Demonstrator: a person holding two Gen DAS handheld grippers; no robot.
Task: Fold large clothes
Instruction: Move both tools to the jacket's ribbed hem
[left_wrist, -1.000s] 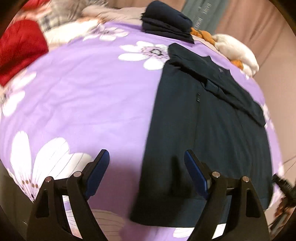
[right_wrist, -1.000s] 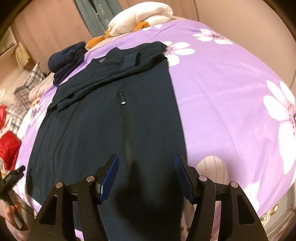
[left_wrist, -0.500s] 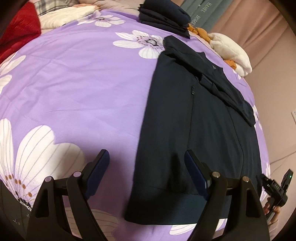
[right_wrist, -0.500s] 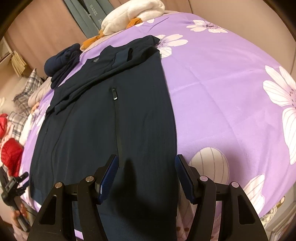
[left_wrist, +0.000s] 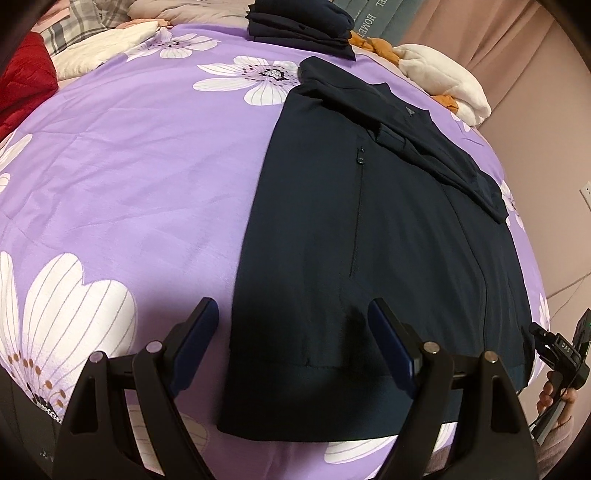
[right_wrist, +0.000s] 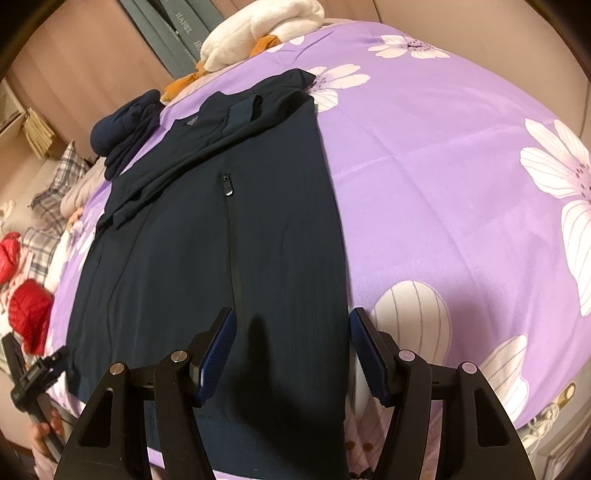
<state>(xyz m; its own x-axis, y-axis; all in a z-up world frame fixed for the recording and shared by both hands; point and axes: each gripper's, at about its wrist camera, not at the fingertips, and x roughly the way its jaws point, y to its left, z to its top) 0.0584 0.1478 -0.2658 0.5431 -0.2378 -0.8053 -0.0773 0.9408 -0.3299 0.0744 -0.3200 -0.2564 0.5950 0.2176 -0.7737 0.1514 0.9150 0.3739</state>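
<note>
A dark navy jacket (left_wrist: 369, 229) lies flat on a purple flowered bedspread (left_wrist: 147, 177), both sleeves folded across its chest, hem toward me. It also shows in the right wrist view (right_wrist: 229, 236). My left gripper (left_wrist: 291, 325) is open and empty, hovering over the hem's left corner. My right gripper (right_wrist: 291, 328) is open and empty, hovering over the hem's right corner. Each gripper shows at the edge of the other's view, the right one (left_wrist: 561, 350) and the left one (right_wrist: 33, 373).
A folded stack of navy clothes (left_wrist: 299, 22) sits at the far end of the bed. A white and orange plush (left_wrist: 443, 77) lies beside it. Red clothing (left_wrist: 22, 81) and plaid fabric (right_wrist: 55, 177) lie to the left. The bedspread (right_wrist: 443, 184) stretches right.
Both grippers have drawn back toward the jacket's hem and lowered a little. They stay open. The jacket has not moved.
</note>
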